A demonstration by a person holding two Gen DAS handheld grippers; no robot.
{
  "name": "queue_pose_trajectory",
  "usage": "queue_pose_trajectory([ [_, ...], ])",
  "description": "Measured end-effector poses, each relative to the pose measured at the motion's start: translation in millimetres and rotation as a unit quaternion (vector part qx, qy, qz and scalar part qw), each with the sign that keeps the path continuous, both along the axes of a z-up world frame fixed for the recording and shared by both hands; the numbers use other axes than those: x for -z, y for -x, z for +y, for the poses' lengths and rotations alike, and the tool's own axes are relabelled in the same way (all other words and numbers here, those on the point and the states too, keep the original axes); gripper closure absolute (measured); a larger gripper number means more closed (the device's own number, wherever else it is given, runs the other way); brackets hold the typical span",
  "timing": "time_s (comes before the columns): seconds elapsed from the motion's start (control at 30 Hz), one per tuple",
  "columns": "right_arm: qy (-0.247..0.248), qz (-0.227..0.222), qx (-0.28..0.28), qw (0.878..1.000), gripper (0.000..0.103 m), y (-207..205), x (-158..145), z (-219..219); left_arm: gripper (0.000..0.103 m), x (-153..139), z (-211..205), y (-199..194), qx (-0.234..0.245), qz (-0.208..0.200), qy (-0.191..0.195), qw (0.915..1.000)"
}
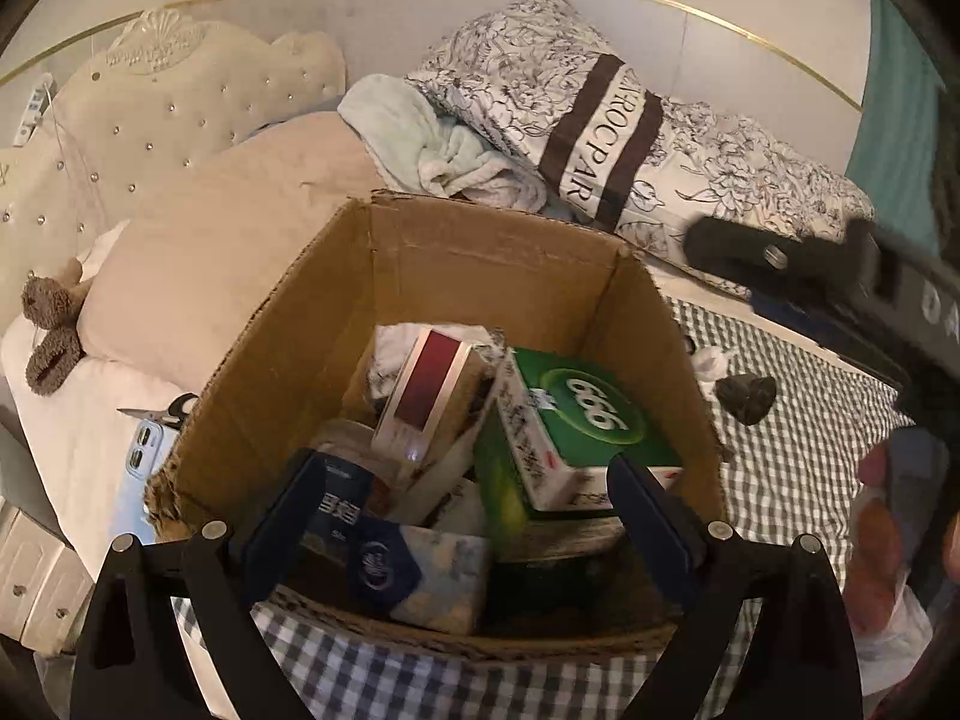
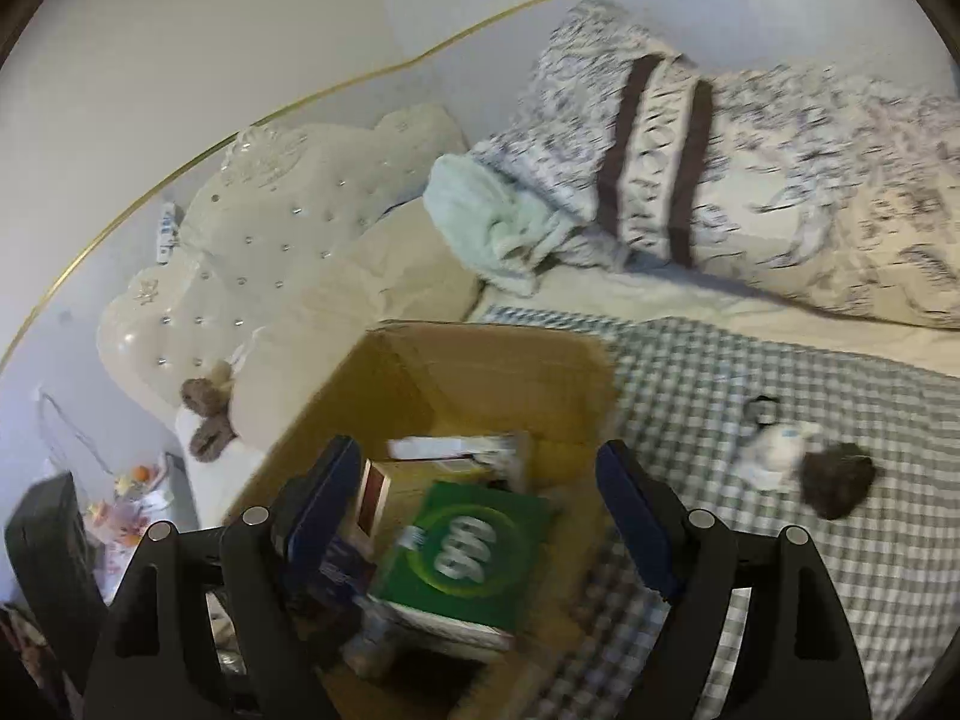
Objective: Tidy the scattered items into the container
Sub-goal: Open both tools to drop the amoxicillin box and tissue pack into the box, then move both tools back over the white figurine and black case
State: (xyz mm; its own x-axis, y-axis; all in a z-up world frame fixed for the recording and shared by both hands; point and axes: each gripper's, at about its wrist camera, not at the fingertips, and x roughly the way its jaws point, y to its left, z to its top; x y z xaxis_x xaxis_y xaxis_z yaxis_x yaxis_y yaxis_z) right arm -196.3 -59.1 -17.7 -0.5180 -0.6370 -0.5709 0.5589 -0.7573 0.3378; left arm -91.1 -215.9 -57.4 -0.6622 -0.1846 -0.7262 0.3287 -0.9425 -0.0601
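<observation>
An open cardboard box (image 1: 480,252) stands on the checked cloth (image 1: 798,456) on a bed. Inside lie a green box marked 666 (image 1: 576,420), a red and white box (image 1: 426,396), a blue-labelled jar (image 1: 354,480) and a tissue pack (image 1: 444,570). My left gripper (image 1: 471,531) hangs open over the box's near side, its pads clear of the items below. In the blurred right wrist view, my right gripper (image 2: 480,510) is open above the box (image 2: 480,372) and the green box (image 2: 468,552). A dark crumpled item (image 2: 837,486) and a white item (image 2: 774,450) lie on the cloth to the right.
Scissors (image 1: 174,408) and a phone (image 1: 141,450) lie left of the box. A beige pillow (image 1: 240,264), a plush toy (image 1: 51,324), a pale towel (image 1: 432,144) and a floral quilt (image 1: 600,120) sit behind. A person's hand (image 1: 882,540) is at the right edge.
</observation>
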Motion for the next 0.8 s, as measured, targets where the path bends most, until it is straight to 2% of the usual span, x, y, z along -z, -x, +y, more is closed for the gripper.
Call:
queue_pose_trajectory([
  [0.3,-0.031,0.043,0.102,0.993,0.021,-24,7,117,0.005,-15,59,-1,0.031,0.008,0.014,0.9994],
  [0.5,-0.055,0.057,0.15,0.986,0.021,-36,16,187,0.005,-16,118,10,0.08,0.006,-0.005,0.9968],
  [0.67,-0.069,0.064,0.17,0.981,0.021,-39,26,224,0.005,-1,156,32,0.1,-0.01,0.001,0.9949],
  [0.8,-0.086,0.065,0.171,0.979,0.021,-31,41,233,0.005,16,173,55,0.099,-0.025,0.013,0.9947],
])
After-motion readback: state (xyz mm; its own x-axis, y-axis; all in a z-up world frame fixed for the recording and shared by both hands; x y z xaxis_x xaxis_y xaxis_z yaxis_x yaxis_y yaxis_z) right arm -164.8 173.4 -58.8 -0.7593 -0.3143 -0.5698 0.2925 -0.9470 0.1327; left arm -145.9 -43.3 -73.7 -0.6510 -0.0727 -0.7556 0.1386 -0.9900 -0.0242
